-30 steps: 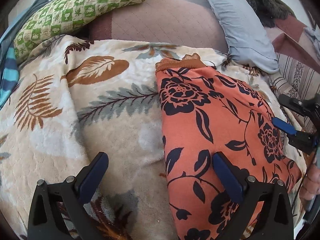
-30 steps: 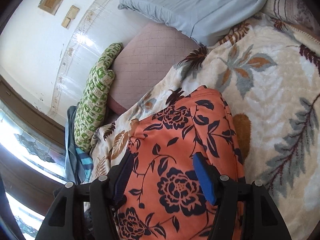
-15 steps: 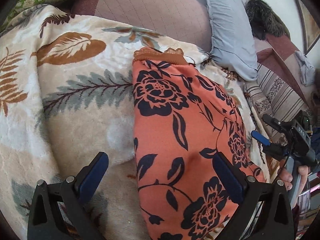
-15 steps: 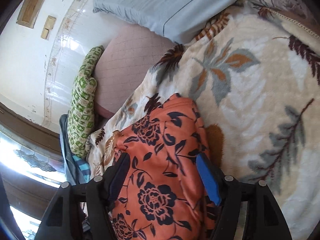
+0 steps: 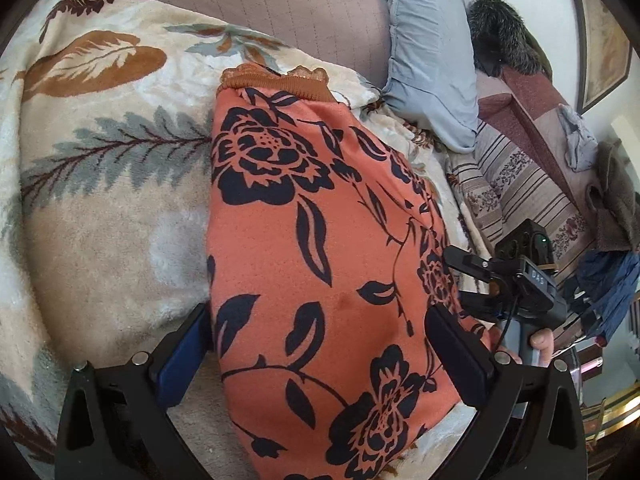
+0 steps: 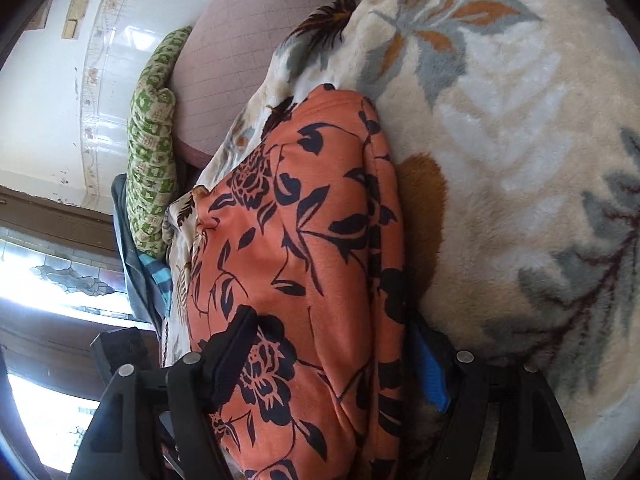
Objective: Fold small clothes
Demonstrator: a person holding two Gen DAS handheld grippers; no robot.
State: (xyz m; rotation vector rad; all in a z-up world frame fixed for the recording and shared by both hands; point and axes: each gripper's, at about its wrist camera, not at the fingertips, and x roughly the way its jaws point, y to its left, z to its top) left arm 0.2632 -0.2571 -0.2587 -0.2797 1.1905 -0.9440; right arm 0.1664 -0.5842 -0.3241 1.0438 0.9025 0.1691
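An orange garment with dark flowers (image 5: 320, 240) lies folded lengthwise on the cream leaf-print blanket (image 5: 100, 208), its brown waistband at the far end. My left gripper (image 5: 320, 360) stands wide open over the garment's near end, one finger at each side edge. In the left wrist view my right gripper (image 5: 466, 284), held by a hand, sits at the garment's right edge. In the right wrist view the right gripper (image 6: 332, 364) has the garment (image 6: 304, 240) between its jaws, which are opening. One finger lies over the cloth and the blue pad (image 6: 430, 372) stands beside its edge.
A pink quilted cushion (image 5: 280, 8), a light blue pillow (image 5: 432, 68) and a dark furry thing (image 5: 504, 32) lie at the bed's head. A green patterned pillow (image 6: 152, 148) and a bright window (image 6: 48, 288) are beyond the blanket. Striped bedding (image 5: 520, 188) with heaped clothes lies to the right.
The left wrist view has swung to the right and tipped down, so the garment now lies between its fingers. The right gripper has come down onto the garment's edge and its jaws have widened.
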